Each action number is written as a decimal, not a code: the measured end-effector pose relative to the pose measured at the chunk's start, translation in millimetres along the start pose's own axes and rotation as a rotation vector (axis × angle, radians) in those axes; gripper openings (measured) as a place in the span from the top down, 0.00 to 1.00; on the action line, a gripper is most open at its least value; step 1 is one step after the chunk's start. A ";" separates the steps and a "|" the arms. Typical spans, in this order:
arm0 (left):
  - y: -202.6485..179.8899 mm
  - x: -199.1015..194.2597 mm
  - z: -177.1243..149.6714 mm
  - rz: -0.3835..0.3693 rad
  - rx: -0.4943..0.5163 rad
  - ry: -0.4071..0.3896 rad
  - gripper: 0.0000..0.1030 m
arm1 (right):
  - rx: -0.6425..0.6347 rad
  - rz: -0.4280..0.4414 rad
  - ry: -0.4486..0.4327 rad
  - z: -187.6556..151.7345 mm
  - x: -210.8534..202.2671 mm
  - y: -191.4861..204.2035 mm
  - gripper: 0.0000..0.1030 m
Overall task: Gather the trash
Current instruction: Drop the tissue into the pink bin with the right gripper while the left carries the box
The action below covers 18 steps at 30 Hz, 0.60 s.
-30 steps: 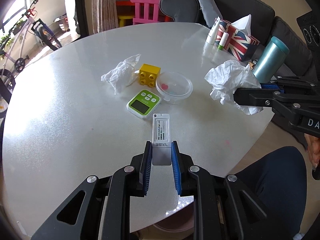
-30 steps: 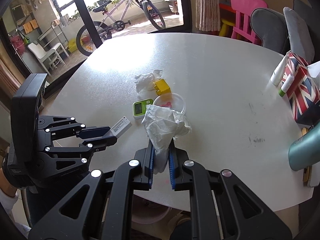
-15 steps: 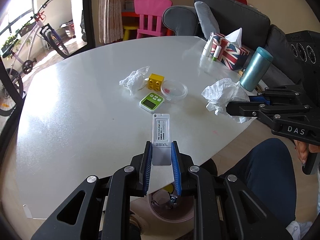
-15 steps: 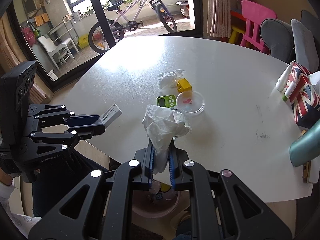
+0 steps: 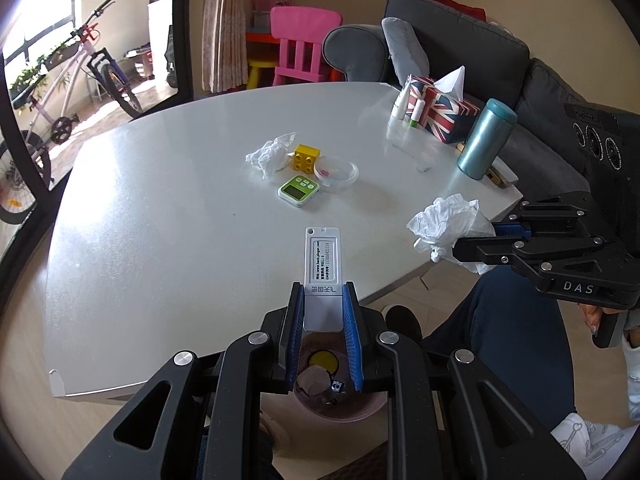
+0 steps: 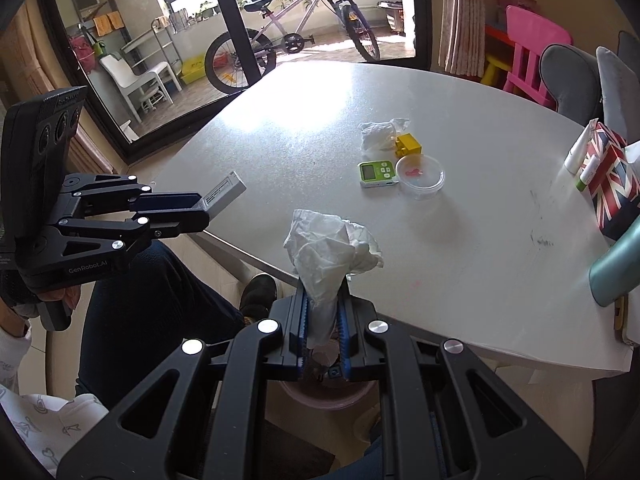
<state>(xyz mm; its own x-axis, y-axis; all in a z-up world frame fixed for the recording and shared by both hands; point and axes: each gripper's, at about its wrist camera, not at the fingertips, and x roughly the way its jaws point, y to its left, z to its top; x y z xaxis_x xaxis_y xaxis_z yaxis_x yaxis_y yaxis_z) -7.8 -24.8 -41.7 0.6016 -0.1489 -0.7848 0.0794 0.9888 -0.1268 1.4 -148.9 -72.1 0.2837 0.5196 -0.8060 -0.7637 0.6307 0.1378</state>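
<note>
My left gripper (image 5: 323, 300) is shut on a flat white card with printed text (image 5: 322, 258), held above the table's near edge; it also shows in the right wrist view (image 6: 224, 194). My right gripper (image 6: 324, 304) is shut on a crumpled white tissue (image 6: 330, 248), seen from the side in the left wrist view (image 5: 448, 226). Below both grippers a pink trash bin (image 5: 340, 404) stands on the floor with scraps inside; its rim shows under the right gripper (image 6: 324, 394). Another crumpled tissue (image 5: 270, 154) lies on the table beside a yellow toy brick (image 5: 306, 157).
On the white table (image 5: 160, 240) lie a green timer (image 5: 299, 190), a clear round lid (image 5: 335, 170), a flag-pattern tissue box (image 5: 442, 110) and a teal tumbler (image 5: 486, 140). A person's dark-trousered leg (image 5: 500, 344) and shoe (image 6: 258, 294) are beside the bin.
Both grippers have pulled back and risen from over the table toward its near edge, each keeping its load. The pink bin on the floor has come into view beneath them.
</note>
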 end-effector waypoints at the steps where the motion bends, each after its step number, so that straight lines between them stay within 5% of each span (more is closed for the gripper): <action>1: 0.0 -1.8 -1.6 -0.006 -0.004 0.000 0.81 | 0.000 0.007 0.002 -3.7 -1.1 2.3 0.88; 14: 3.0 -12.3 -18.5 -0.026 -0.035 0.006 0.81 | 0.000 0.072 0.060 -31.1 7.4 17.8 0.84; 15: 3.1 -12.4 -18.5 -0.025 -0.035 0.006 0.81 | -0.001 0.070 0.061 -30.9 7.9 17.9 0.78; 18: 3.7 -12.9 -18.7 -0.024 -0.035 0.004 0.81 | 0.009 0.075 0.049 -30.2 7.1 15.5 0.33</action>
<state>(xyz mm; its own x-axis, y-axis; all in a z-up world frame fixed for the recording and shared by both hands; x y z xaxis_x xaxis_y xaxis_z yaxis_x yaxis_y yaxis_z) -30.1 -19.5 -43.4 0.5966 -0.1723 -0.7839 0.0655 0.9839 -0.1663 -25.9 -152.8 -93.1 0.1970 0.5371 -0.8202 -0.7763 0.5964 0.2041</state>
